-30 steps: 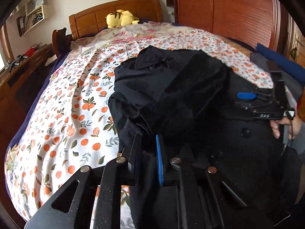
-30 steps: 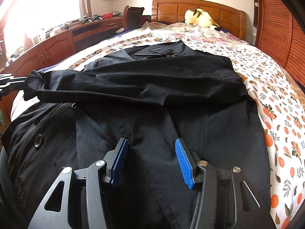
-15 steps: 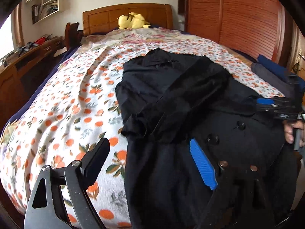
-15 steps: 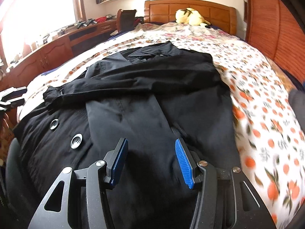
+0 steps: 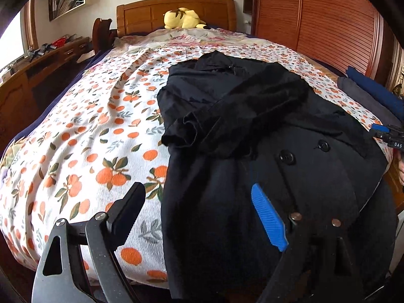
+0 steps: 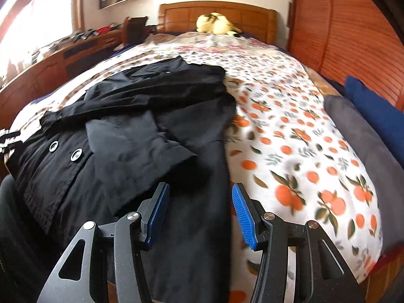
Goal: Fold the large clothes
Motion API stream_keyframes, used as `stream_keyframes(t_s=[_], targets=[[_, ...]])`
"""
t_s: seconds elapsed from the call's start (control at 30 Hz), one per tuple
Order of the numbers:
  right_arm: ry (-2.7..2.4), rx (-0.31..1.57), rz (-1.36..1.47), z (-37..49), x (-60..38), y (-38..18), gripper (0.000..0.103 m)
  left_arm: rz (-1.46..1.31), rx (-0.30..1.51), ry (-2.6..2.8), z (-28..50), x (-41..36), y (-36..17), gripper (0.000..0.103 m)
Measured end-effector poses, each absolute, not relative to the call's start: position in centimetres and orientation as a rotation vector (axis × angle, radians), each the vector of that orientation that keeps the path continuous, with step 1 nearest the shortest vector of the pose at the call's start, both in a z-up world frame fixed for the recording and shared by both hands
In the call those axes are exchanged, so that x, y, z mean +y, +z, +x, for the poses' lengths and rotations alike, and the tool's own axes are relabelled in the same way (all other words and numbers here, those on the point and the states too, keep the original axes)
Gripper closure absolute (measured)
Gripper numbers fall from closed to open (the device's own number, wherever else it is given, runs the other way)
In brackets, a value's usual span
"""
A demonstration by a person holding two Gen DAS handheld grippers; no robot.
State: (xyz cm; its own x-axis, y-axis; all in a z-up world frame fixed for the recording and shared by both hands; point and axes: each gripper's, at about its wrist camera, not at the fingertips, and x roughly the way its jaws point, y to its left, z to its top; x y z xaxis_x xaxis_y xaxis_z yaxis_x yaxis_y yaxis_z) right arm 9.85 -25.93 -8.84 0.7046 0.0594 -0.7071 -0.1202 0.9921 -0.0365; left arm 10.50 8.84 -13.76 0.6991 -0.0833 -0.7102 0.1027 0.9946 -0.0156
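A large black coat (image 5: 252, 136) lies lengthwise on the bed, collar toward the headboard, hem hanging over the foot edge. One sleeve (image 5: 227, 118) is folded across its chest, cuff near the coat's left edge. Big buttons (image 5: 286, 157) show on the front. My left gripper (image 5: 199, 217) is open wide and empty, above the coat's lower left edge. My right gripper (image 6: 199, 214) is open and empty, above the coat's (image 6: 141, 139) lower right edge. The right gripper also shows at the far right of the left wrist view (image 5: 388, 136).
The bed has an orange-print cover (image 5: 96, 136). A yellow plush toy (image 5: 183, 18) sits by the wooden headboard (image 5: 176, 10). Folded grey and blue clothes (image 6: 366, 126) lie along the bed's right side. A wooden desk (image 5: 38, 75) runs along the left, a wardrobe (image 5: 323, 25) on the right.
My left gripper let go of the sleeve cuff, opened wide and drew back toward the foot of the bed. My right gripper swung right, from the coat's middle to its right edge.
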Motion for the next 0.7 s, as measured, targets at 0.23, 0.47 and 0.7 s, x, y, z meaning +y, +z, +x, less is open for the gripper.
stream_keyframes(t_s=[0.23,0.47,0.7], targets=[[0.071,0.835,-0.079,9.0,-27.1,-9.6,0.049,-0.003,0.799,-0.094,9.1,9.9,-14.8,0.017],[0.078,0.874,-0.057,8.7,-27.1,-10.7,0.044,-0.031,0.8,-0.132,7.9,10.3,-15.2,0.039],[0.105,0.913,-0.073,8.0,-26.5,-10.5,0.044,-0.02,0.831,-0.123,7.3,10.3,-15.9,0.06]])
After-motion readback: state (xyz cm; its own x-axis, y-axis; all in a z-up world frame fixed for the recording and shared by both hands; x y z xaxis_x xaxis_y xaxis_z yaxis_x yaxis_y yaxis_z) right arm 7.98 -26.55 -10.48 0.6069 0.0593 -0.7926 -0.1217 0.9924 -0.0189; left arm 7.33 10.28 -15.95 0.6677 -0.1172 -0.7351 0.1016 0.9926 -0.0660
